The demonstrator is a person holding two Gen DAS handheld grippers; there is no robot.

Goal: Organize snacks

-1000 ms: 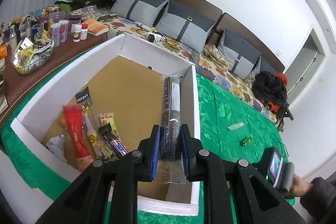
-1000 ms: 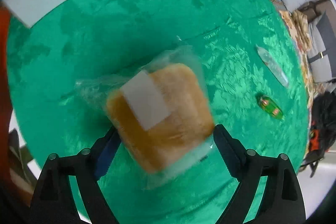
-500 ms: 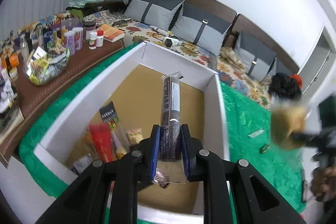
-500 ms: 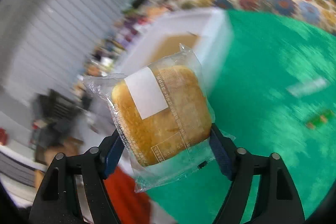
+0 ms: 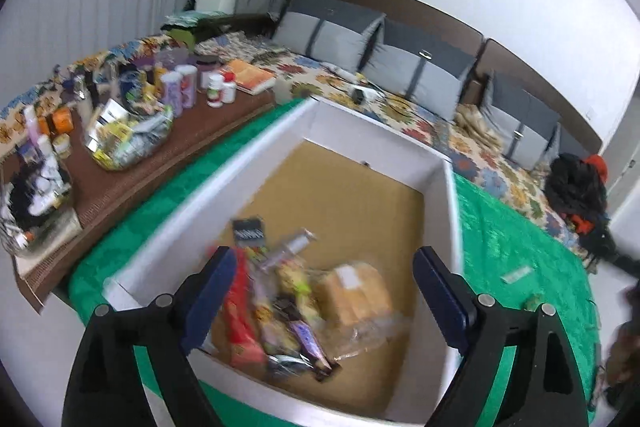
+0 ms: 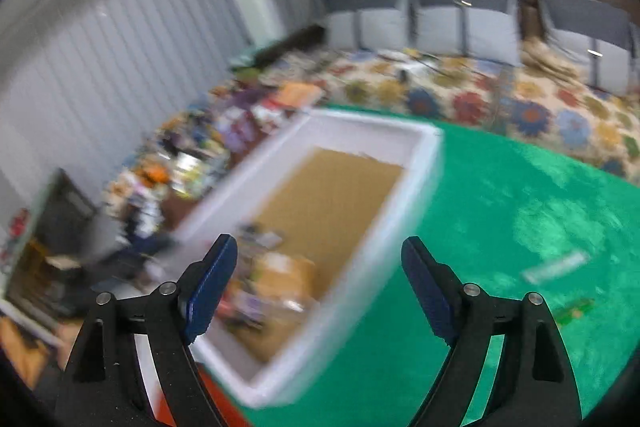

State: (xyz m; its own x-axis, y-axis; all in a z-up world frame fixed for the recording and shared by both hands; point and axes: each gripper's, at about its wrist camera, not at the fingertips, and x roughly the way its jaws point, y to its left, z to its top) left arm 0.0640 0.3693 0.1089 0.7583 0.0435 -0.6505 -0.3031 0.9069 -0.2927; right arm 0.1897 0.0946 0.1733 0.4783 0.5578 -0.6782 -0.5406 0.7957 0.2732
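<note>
A white box (image 5: 376,121) with a brown floor stands on the green cloth. Several snacks lie at its near end: a red packet (image 5: 238,311), a wrapped bread bun (image 5: 354,293), chocolate bars (image 5: 306,339) and a blurred long packet (image 5: 294,247). My left gripper (image 5: 324,259) hangs over this pile with its jaws opening wide and nothing between them. My right gripper (image 6: 320,245) hovers above the box's (image 6: 360,267) near right wall, its jaws also opening and empty. In the right wrist view the bun (image 6: 288,275) lies below it inside the box.
A clear wrapper (image 5: 516,275) and a small green sweet (image 5: 534,303) lie on the green cloth (image 5: 520,239) to the box's right. A brown side table (image 5: 120,187) with bottles and baskets runs along the left. A sofa (image 5: 420,75) and a dark bag (image 5: 576,187) stand behind.
My left gripper has let go of the long dark packet and its jaws have opened. My right gripper rose from the cloth with the bun, swung toward the box and released it there.
</note>
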